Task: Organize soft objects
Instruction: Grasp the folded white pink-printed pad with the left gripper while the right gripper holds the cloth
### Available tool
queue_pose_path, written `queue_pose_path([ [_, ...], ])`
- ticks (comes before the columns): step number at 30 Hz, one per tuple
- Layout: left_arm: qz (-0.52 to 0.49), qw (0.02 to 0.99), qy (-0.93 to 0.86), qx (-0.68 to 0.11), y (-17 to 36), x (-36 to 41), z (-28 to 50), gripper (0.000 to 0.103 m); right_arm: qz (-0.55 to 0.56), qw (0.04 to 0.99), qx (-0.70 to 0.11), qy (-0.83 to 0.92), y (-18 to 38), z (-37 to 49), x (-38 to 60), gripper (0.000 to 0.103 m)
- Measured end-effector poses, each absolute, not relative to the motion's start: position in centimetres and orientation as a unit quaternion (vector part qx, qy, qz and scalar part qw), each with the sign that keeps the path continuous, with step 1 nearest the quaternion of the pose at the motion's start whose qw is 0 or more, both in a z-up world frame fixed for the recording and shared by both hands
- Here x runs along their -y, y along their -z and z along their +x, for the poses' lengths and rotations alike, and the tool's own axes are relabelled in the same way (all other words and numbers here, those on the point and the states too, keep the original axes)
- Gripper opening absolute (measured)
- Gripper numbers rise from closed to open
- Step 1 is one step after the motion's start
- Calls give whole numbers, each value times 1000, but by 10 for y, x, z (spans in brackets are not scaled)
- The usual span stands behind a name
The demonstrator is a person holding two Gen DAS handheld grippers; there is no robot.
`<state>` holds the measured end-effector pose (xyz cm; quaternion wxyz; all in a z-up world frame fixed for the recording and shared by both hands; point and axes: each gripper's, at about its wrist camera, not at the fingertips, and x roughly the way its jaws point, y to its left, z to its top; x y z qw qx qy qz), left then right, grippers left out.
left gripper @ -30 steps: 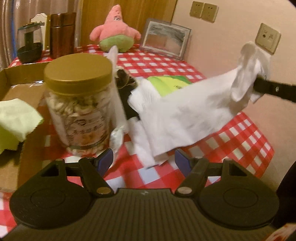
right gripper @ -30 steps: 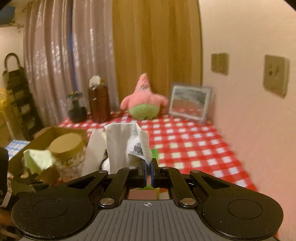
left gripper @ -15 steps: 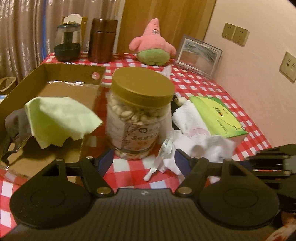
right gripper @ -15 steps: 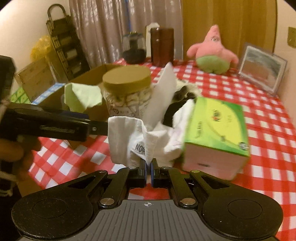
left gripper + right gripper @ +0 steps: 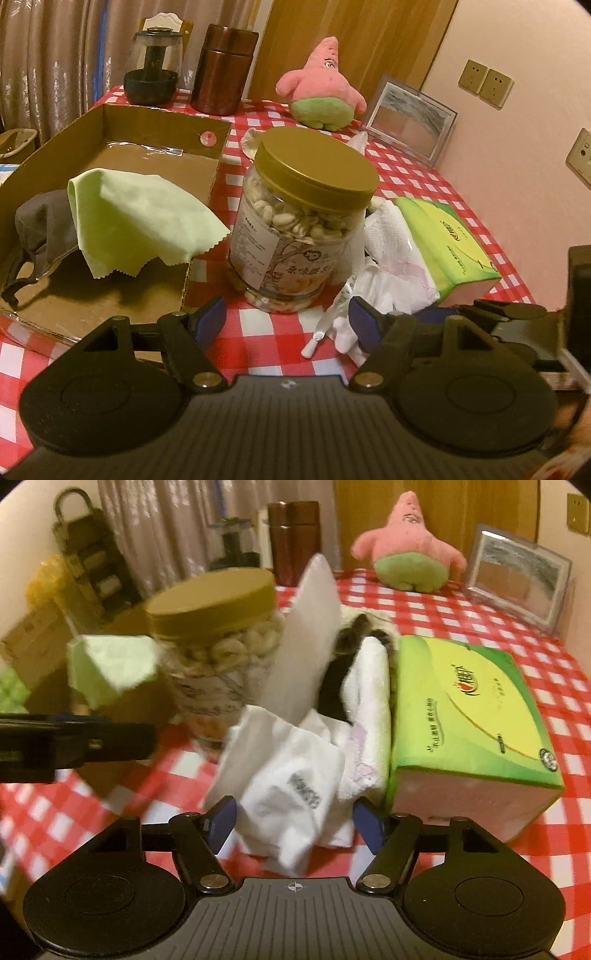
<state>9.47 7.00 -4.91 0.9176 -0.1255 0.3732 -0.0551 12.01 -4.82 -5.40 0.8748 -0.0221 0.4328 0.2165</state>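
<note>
- White cloth (image 5: 295, 794): crumpled heap with a printed label, lying on the surface just in front of the nut jar (image 5: 218, 653) and touching the green tissue box (image 5: 469, 716); judged light, limp and not fragile; likely to sag and trail when lifted; best hold is a raised fold near the middle of the heap, not a loose corner.
- Right hand-held gripper (image 5: 293, 821): jaws have just been opening and now stand wide on either side of the cloth, pads clear of it.
- Left hand-held gripper (image 5: 286, 321): jaws wide, nothing between them; it hangs in front of the jar.
- Cardboard box (image 5: 162, 122): left of the jar; holds a pale green cloth (image 5: 144, 218) draped over a grey garment (image 5: 42, 229); judged the collecting place.
- Plush starfish (image 5: 321, 88): behind the jar, well apart; soft, bulky, easy to pinch at a limb.
- Surface (image 5: 258, 332): red-and-white checked covering, looks smooth, so cloth may slide.
- Room: curtains behind the jar; pink wall with sockets to the jar's right; dim warm light.
</note>
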Motion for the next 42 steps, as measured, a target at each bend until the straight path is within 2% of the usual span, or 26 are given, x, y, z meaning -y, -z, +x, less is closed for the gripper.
queue_pose_path([
  [8, -130, 917, 52, -375, 50, -71, 95, 71, -20, 874, -451, -181, 72, 136, 38, 69],
  [10, -133, 917, 50, -374, 49, -73, 95, 71, -28, 878, -445, -177, 73, 135, 36, 58],
  [12, -136, 916, 50, -374, 49, -73, 94, 71, -27, 879, -442, -178, 73, 131, 36, 29],
  [14, -135, 916, 52, -373, 48, -72, 93, 71, -27, 877, -443, -187, 71, 127, 36, 14],
  [27, -101, 917, 92, -375, 42, -52, 81, 71, -44, 850, -475, -223, 36, 65, 51, 11],
  [33, -94, 915, 103, -378, 42, -42, 78, 71, -79, 844, -485, -215, 37, 38, 60, 11],
  [42, -70, 906, 143, -391, 47, -19, 80, 71, -54, 891, -421, -164, -3, 24, 97, 11],
])
